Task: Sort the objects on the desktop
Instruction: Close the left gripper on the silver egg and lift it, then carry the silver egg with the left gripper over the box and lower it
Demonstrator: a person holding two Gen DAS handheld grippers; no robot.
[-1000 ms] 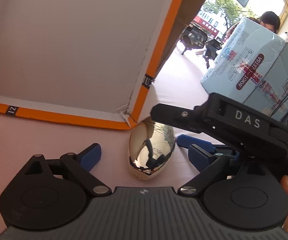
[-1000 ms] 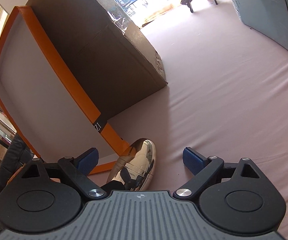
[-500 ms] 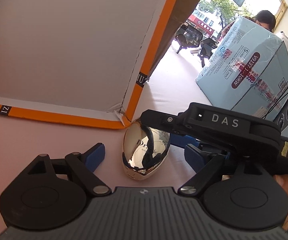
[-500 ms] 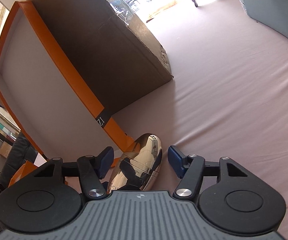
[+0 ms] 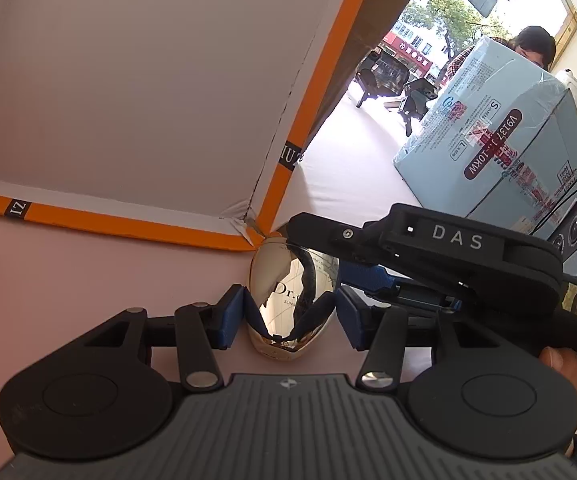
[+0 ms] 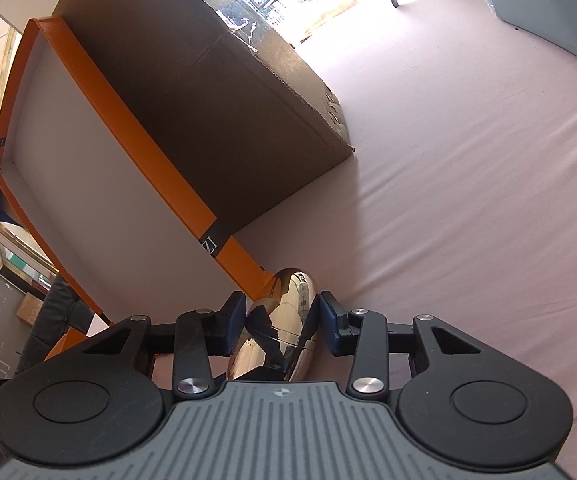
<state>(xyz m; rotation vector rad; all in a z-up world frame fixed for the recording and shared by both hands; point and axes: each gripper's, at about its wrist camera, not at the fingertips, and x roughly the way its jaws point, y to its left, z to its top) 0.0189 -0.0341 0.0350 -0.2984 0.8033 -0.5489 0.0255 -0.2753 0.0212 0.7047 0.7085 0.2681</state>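
Egg case [image 5: 290, 304] touching orange box [image 5: 136, 224] corner.

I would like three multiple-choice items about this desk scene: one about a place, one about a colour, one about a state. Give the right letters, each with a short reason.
1. Where does the golden case lie?
A inside the orange-edged box
B on the pink cloth, at the box's corner
C on the floor

2. What colour is the large printed carton?
A light blue
B green
C black

3. In what state is the orange-edged box?
A taped shut
B open, white inside showing
C crushed flat

Key: 1 B, it rests on the cloth just outside the corner; 2 A, its faces are pale blue; 3 B, the white inside shows in both views.
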